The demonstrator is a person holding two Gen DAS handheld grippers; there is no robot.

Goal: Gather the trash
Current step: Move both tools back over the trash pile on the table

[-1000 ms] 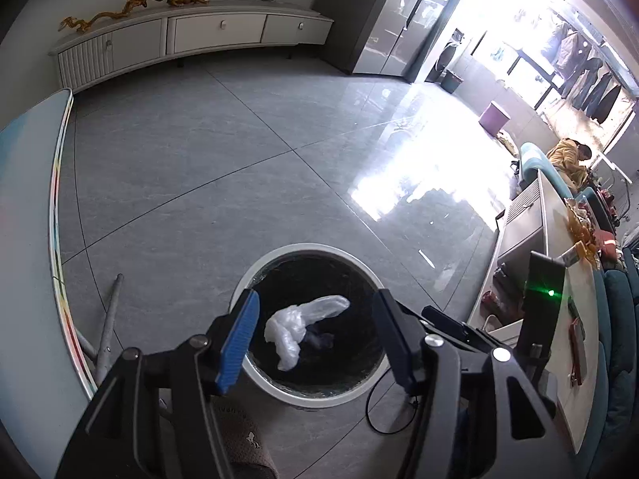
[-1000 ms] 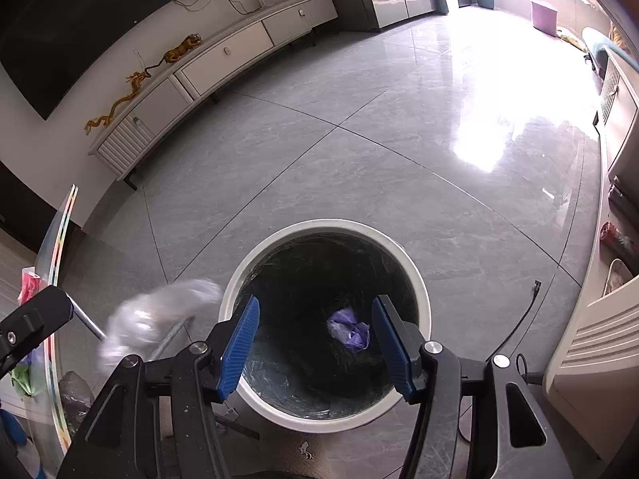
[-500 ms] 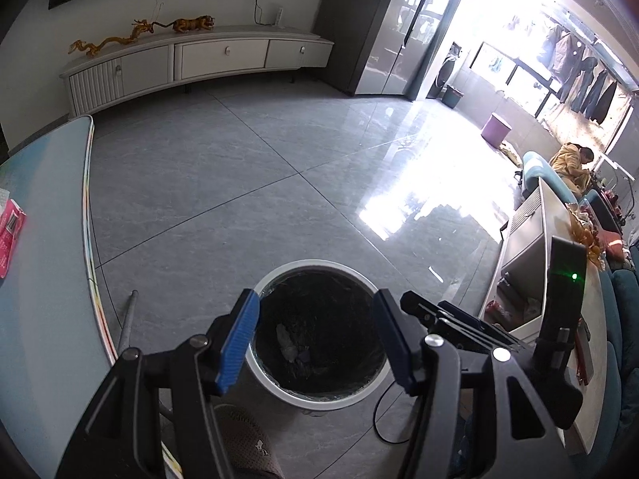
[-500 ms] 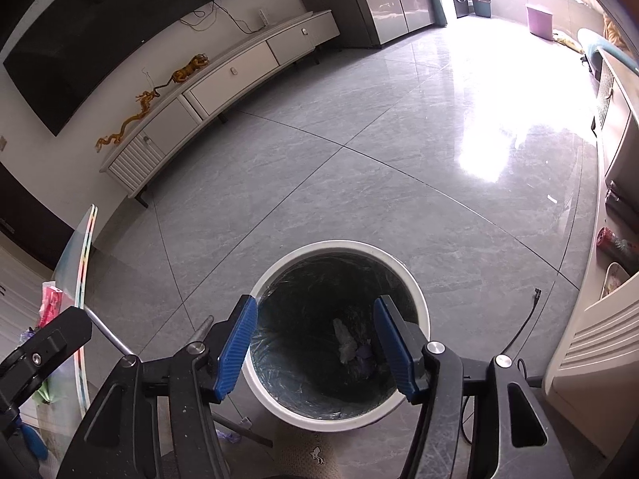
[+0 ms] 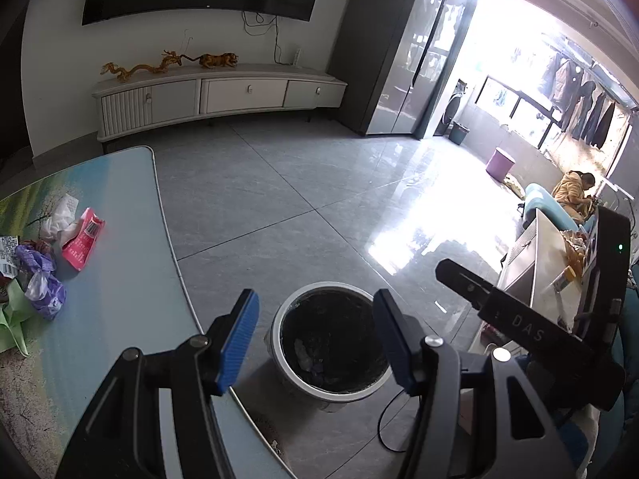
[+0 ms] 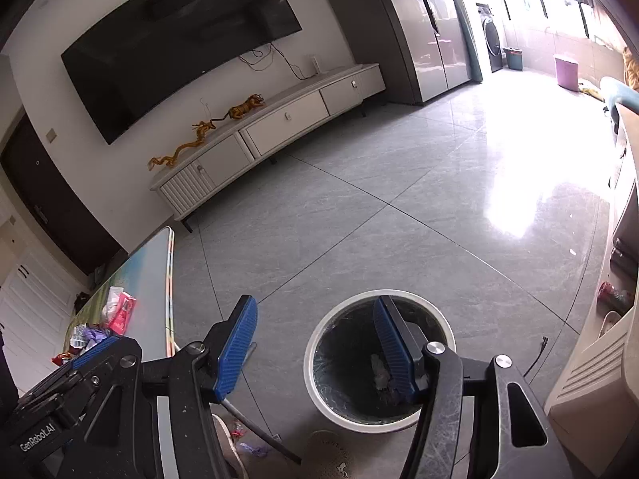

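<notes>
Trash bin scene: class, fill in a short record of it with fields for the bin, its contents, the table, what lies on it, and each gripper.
bin: round white trash bin with a dark liner, standing on the grey floor
contents: a few crumpled scraps at the bottom
table: pale blue table, beside the bin
on table: pink packet, purple bag, white wrapper
left gripper: fingers apart, empty
right gripper: fingers apart, empty

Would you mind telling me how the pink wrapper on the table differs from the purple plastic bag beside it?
The pink wrapper lies flat and stiff, printed with a barcode; the purple plastic bag is crumpled, bunched and plain. The wrapper lies farther along the table toward the TV cabinet; the bag sits nearer the camera. Both are uncollected trash on the table.
</notes>
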